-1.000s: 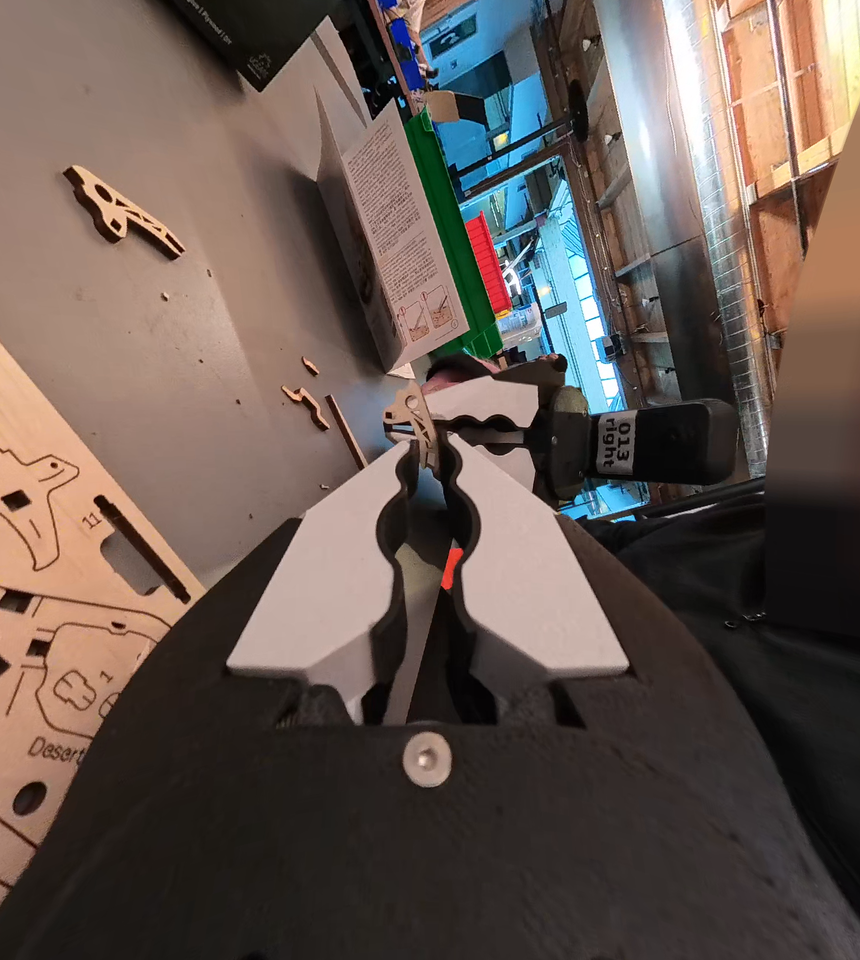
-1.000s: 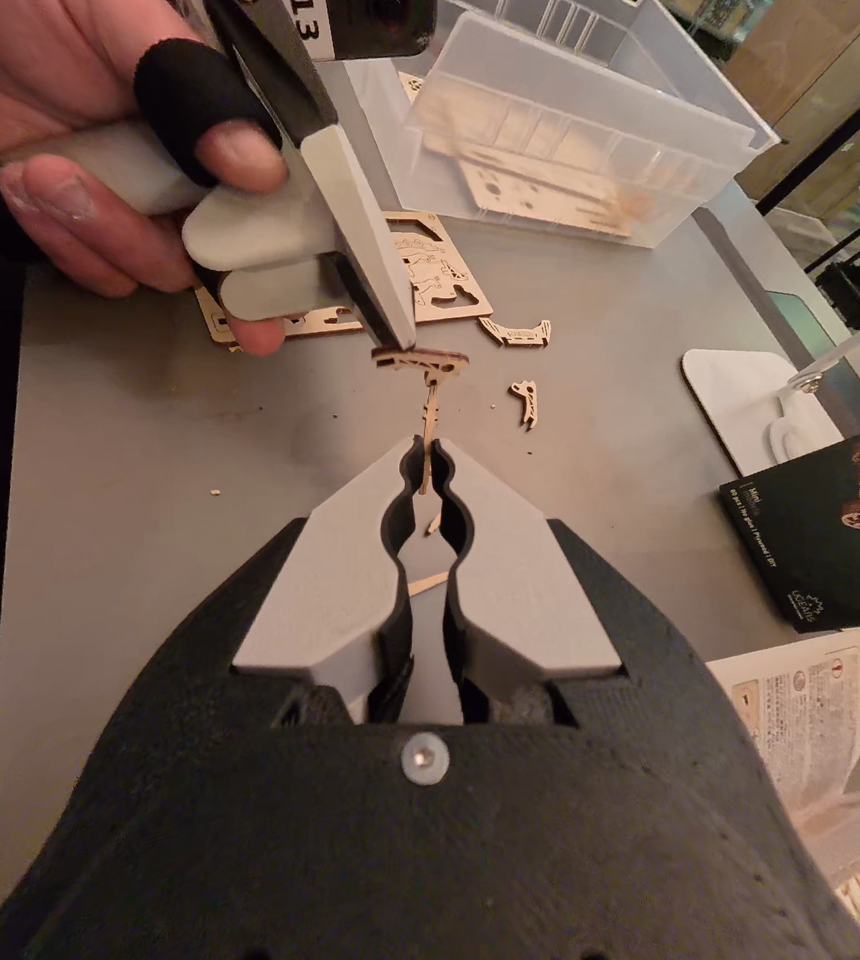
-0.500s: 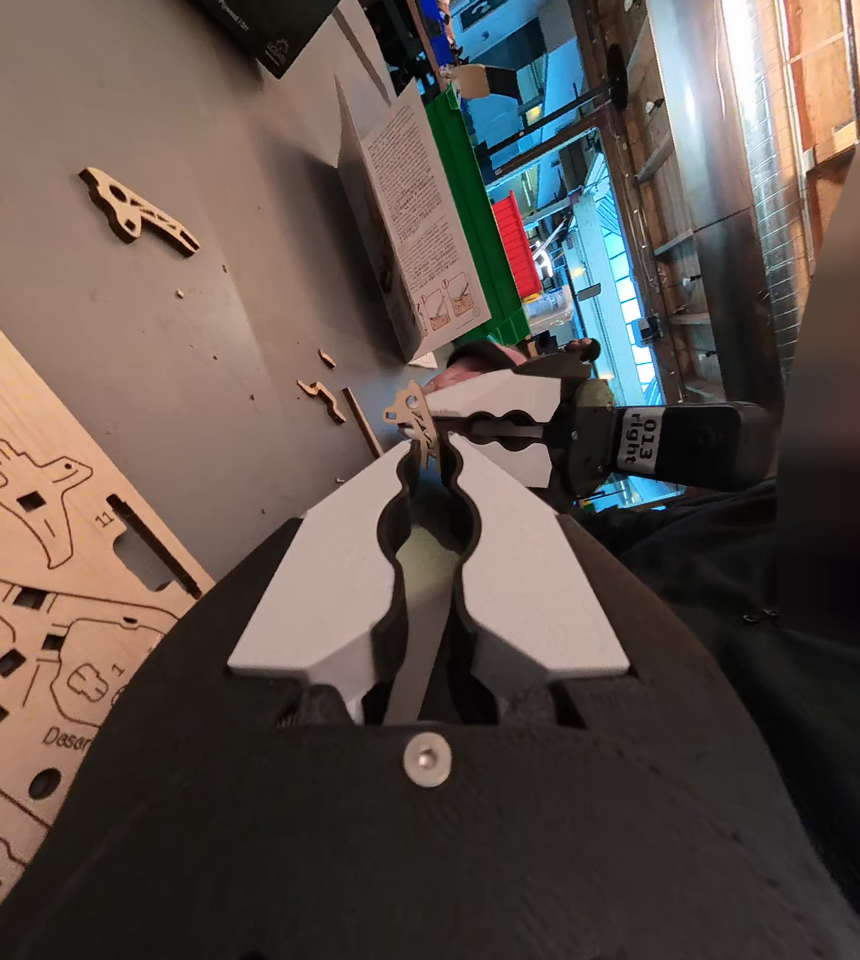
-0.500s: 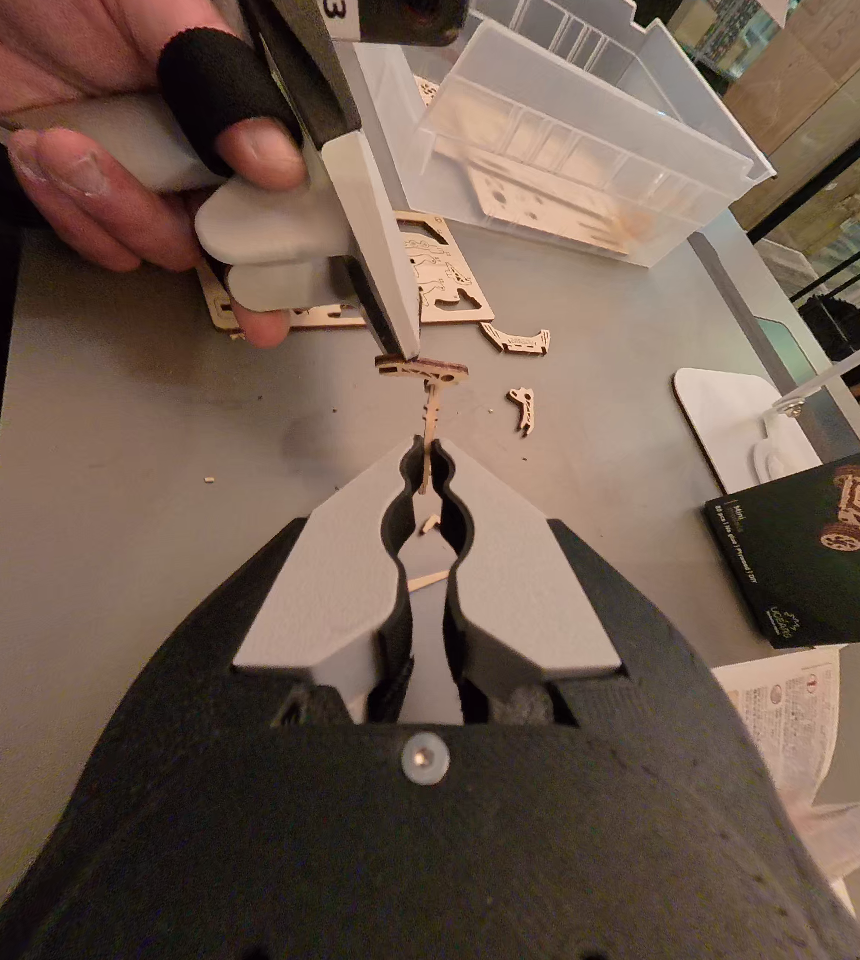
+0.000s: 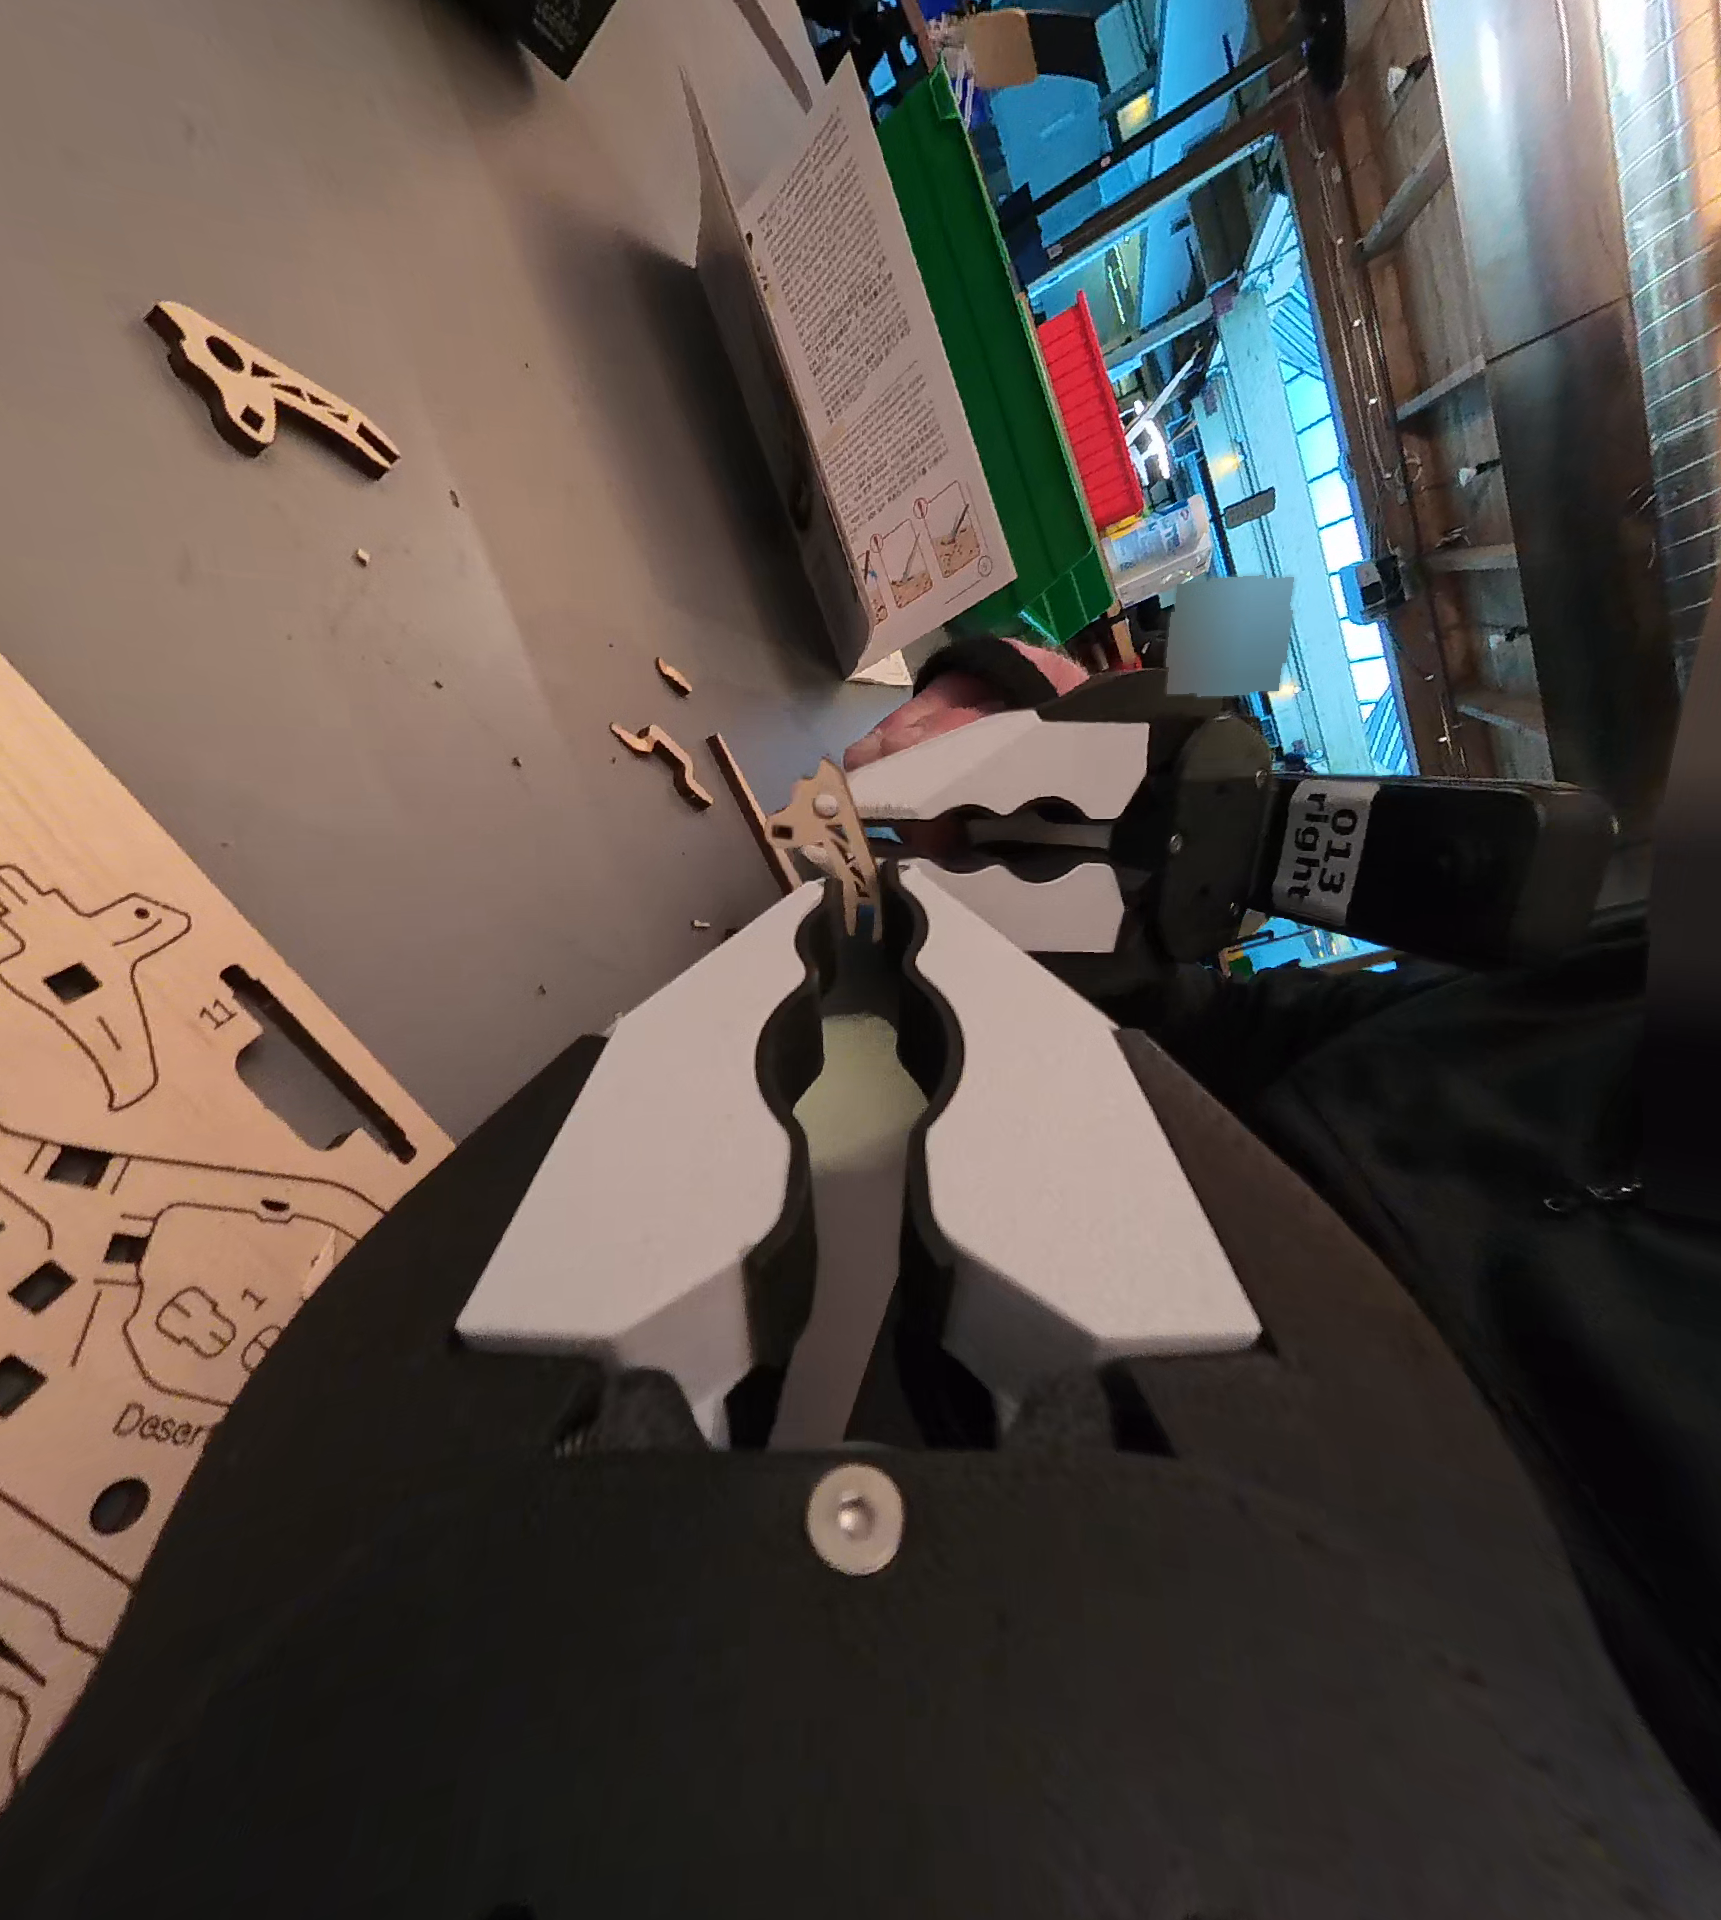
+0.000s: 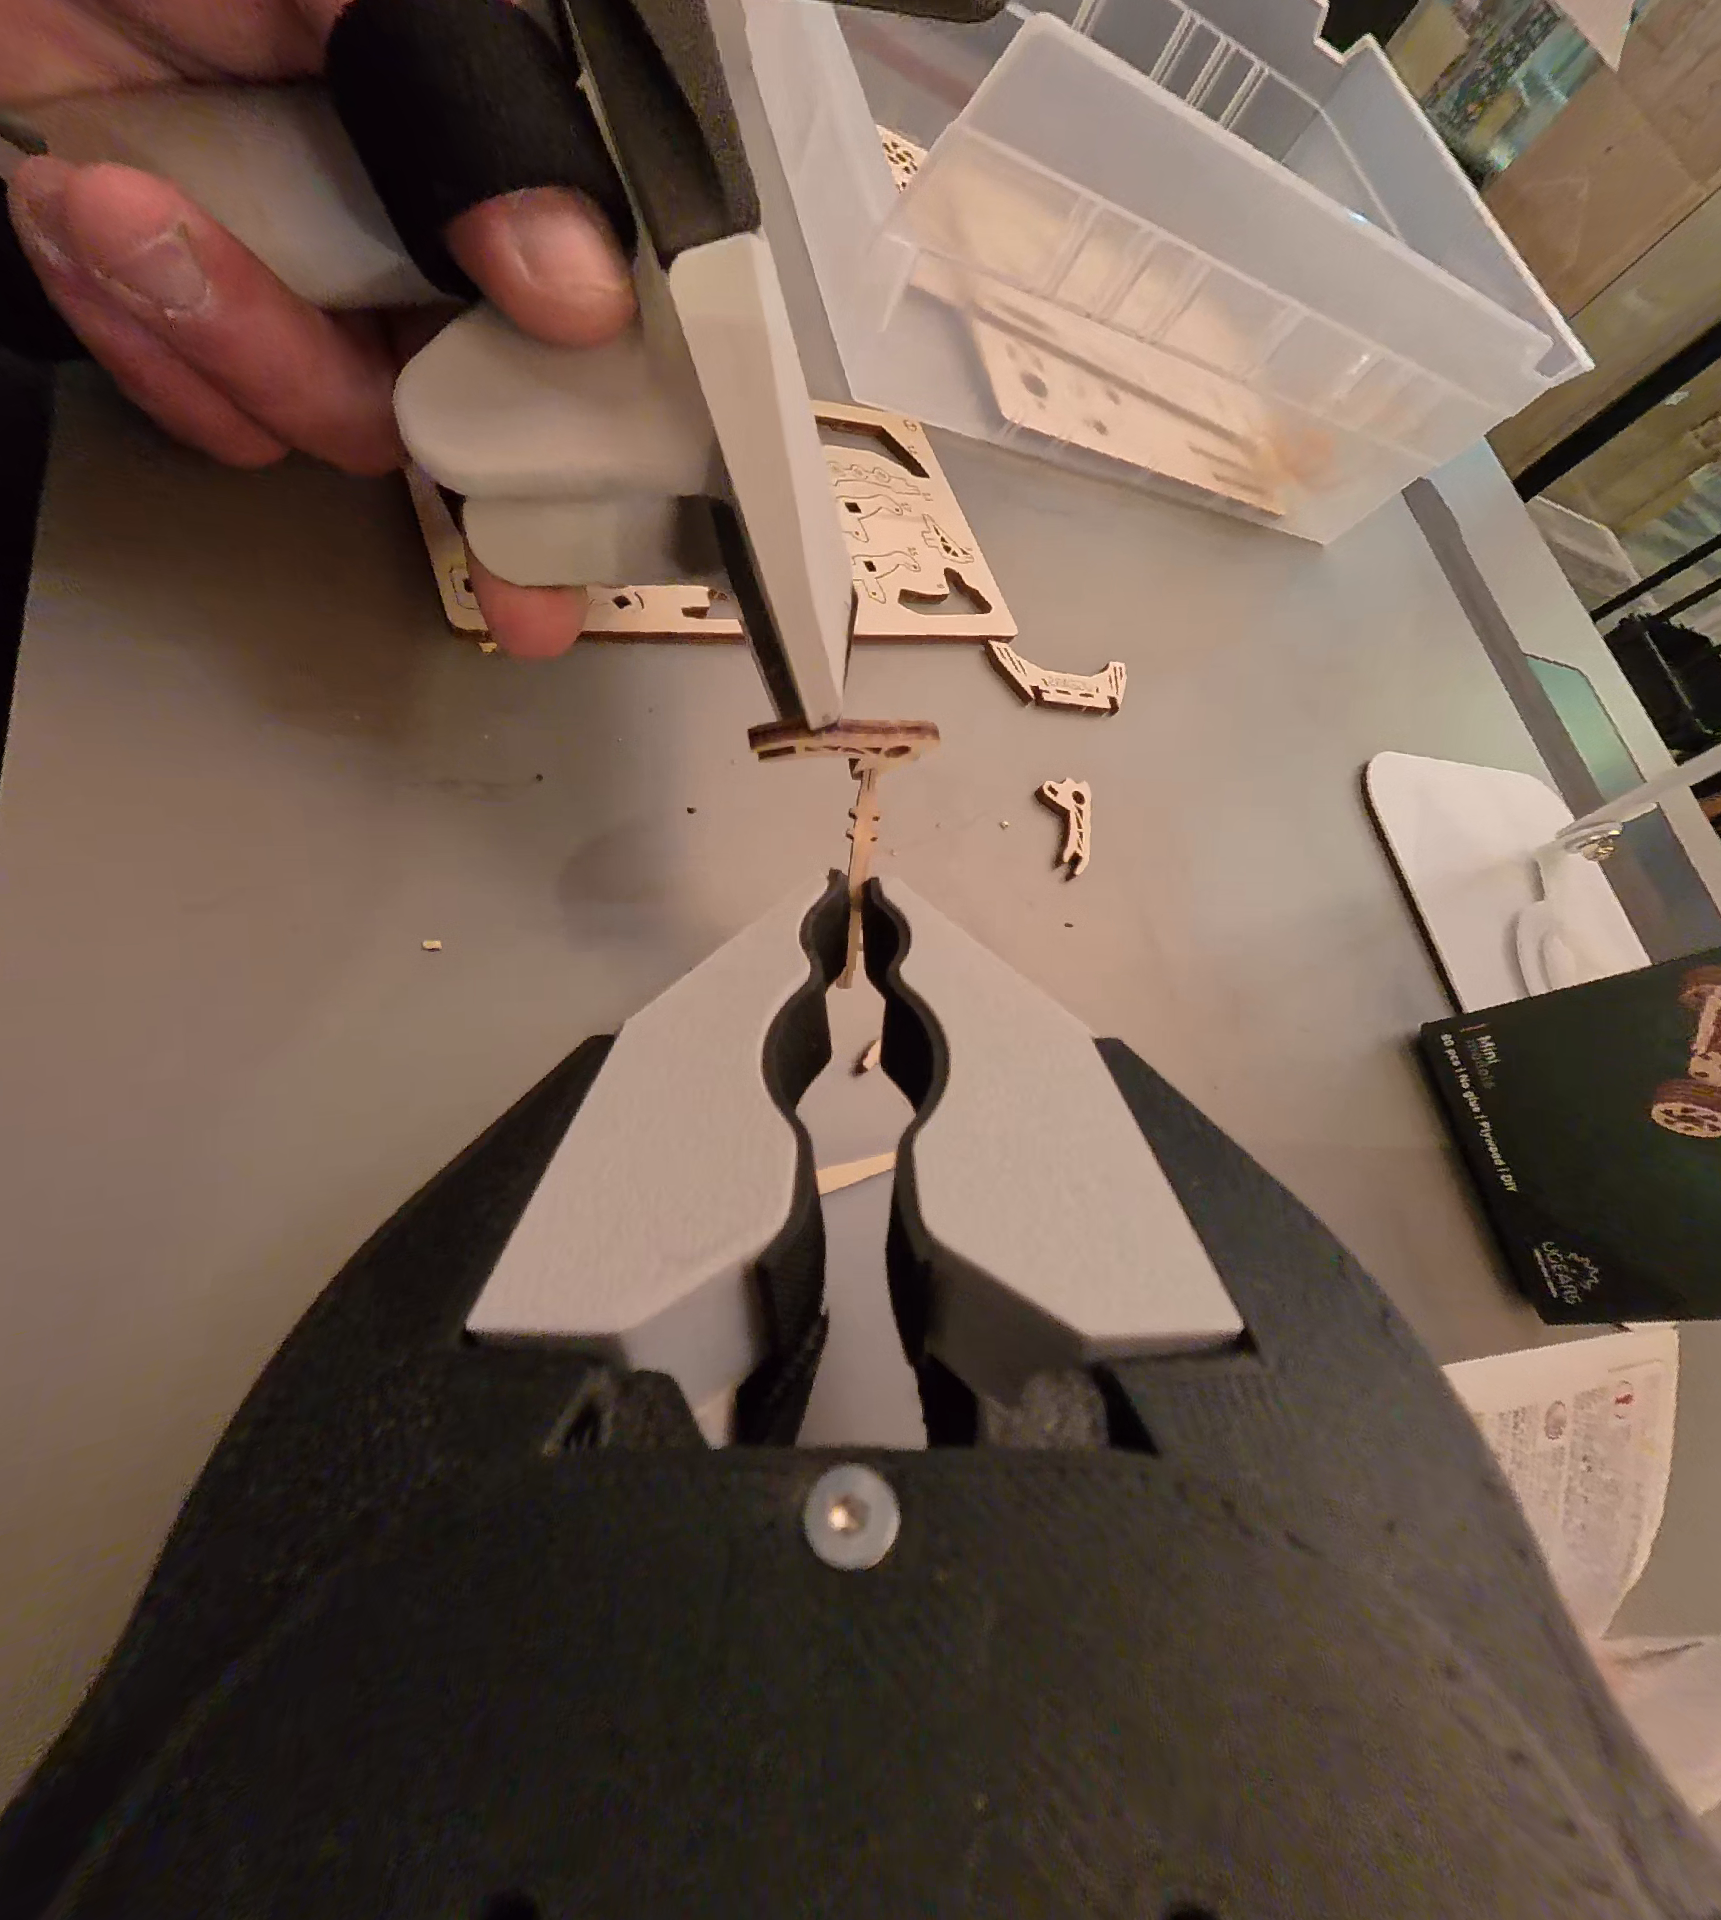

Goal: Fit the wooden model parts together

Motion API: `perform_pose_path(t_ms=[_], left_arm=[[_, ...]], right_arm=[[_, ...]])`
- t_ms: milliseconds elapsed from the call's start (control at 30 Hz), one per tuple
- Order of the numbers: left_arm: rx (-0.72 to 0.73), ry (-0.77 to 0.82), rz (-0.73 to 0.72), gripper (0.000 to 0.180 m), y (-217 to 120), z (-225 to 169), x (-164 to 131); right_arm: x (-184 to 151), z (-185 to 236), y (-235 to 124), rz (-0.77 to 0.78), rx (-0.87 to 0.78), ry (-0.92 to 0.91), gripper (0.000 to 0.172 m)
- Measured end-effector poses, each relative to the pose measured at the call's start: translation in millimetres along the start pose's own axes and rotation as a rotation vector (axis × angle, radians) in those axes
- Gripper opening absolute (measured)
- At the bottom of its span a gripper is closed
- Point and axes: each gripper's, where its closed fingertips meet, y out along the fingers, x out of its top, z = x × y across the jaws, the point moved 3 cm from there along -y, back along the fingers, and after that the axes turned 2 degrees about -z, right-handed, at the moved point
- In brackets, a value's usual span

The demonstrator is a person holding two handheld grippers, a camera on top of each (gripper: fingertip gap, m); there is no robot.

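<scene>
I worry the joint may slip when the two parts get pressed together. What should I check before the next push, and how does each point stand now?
1. Left gripper grips the flat wooden part: ok, fingertips are shut on one end of it.
2. Right gripper grips the thin notched strip: ok, the strip is pinched between the closed tips.
3. Strip meets flat part: ok, its far end touches the part's underside, roughly square to it.
4. Tab fully seated in its slot: cannot tell, the joint is too small to judge.
5. Parts clear of the table: ok, both are held above it.
6. Loose pieces out of the way: ok, they lie off to the side.
</scene>
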Motion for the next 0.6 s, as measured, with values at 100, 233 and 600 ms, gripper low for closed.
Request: perform_pose_path(t_ms=[100, 233, 600], left_arm=[[0.005, 0.008, 0.004, 0.005, -1.1, -0.1, 0.1], [0.039, 0.04, 0.035, 0.005, -2.0, 2.6, -1.0], [0.174, 0.135, 0.156, 0.005, 0.4, 15.1, -11.2]], right_arm=[[0.7, 0.4, -0.2, -0.006, 0.007, -0.015, 0.0], [0.3, 1.9, 0.6, -0.013, 0.029, -0.034, 0.0], [-9.8, 11.8, 8.0, 0.04, 0.088, -0.053, 0.0]])
